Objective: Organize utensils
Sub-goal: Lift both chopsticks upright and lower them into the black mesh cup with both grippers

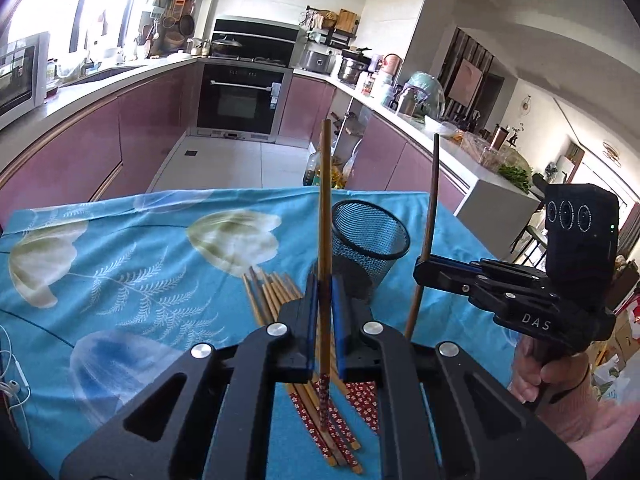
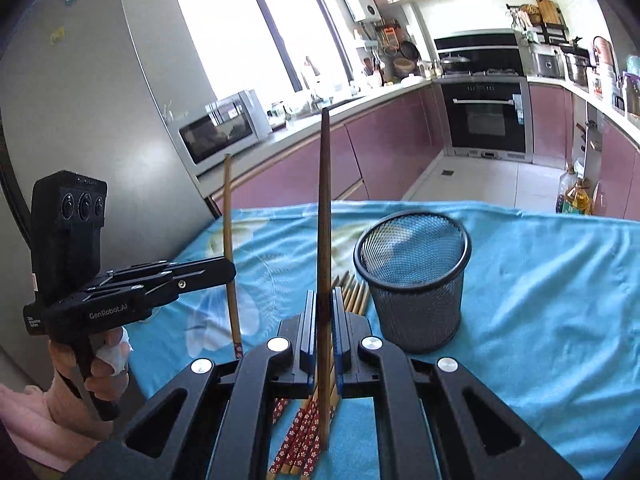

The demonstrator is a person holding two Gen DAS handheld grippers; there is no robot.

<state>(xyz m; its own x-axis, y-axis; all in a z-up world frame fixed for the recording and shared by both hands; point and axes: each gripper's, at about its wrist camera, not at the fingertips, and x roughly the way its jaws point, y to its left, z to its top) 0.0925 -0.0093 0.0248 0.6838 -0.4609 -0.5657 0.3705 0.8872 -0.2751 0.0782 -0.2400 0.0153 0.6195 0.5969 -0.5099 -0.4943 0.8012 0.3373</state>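
Note:
My left gripper (image 1: pixel 324 280) is shut on a light bamboo chopstick (image 1: pixel 325 200) with a red patterned end, held upright above the table. My right gripper (image 2: pixel 324 300) is shut on a dark brown chopstick (image 2: pixel 325 200), also upright. Each view shows the other tool: the right gripper (image 1: pixel 420 268) with its dark chopstick (image 1: pixel 432 200), and the left gripper (image 2: pixel 230 268) with its light chopstick (image 2: pixel 228 208). A black mesh cup (image 1: pixel 370 240) (image 2: pixel 414 276) stands upright just beyond both grippers. Several more chopsticks (image 1: pixel 272 292) (image 2: pixel 300 440) lie in a pile below the grippers.
A blue floral tablecloth (image 1: pixel 120 260) (image 2: pixel 540 300) covers the table, whose far edge drops to the kitchen floor. A white earphone cable (image 1: pixel 12 380) lies at the left edge. Oil bottles (image 2: pixel 576 196) stand on the floor beyond. A hand (image 2: pixel 100 364) holds the left tool's grip.

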